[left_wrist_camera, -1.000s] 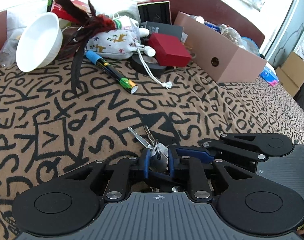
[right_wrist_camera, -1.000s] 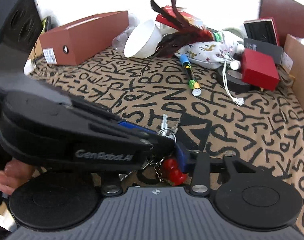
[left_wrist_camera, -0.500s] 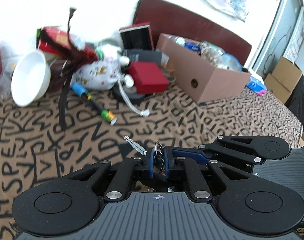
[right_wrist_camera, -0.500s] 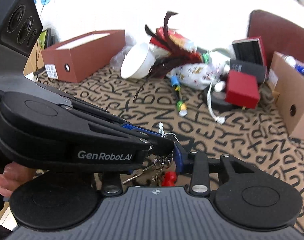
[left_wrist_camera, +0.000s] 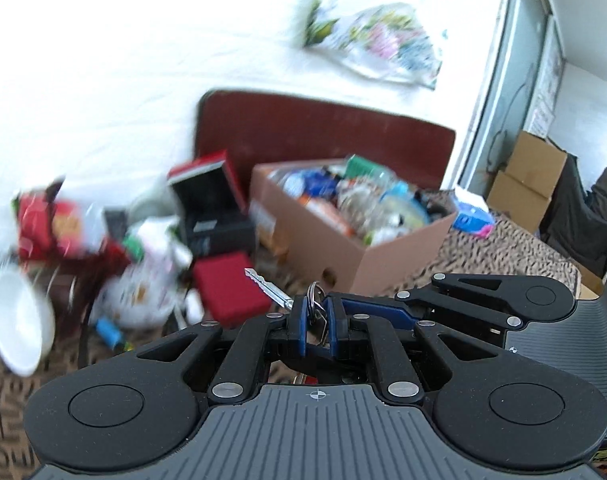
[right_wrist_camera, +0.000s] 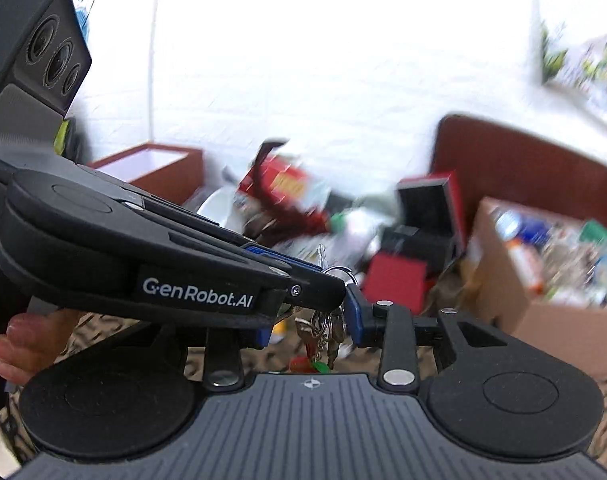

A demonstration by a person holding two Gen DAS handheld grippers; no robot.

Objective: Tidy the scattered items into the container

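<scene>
L gripper (left_wrist_camera: 316, 322) is pinching the key bunch (left_wrist_camera: 317, 314) by its ring, up in the air short of the cardboard box (left_wrist_camera: 403, 258), R gripper's state can't tell; keys are light, hard metal, floppy and slippery, so grip ring/stacked heads.

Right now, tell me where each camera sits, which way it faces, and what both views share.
Left wrist: rides the left tool, facing forward over the bunch of silver keys it grips, toward the open brown cardboard box; the right tool's black linkage shows at right.
Right wrist: rides the right tool, facing the same clutter; the left tool crosses from the left, fingers of a hand behind it.
Shared: keys, box, square red box.
</scene>
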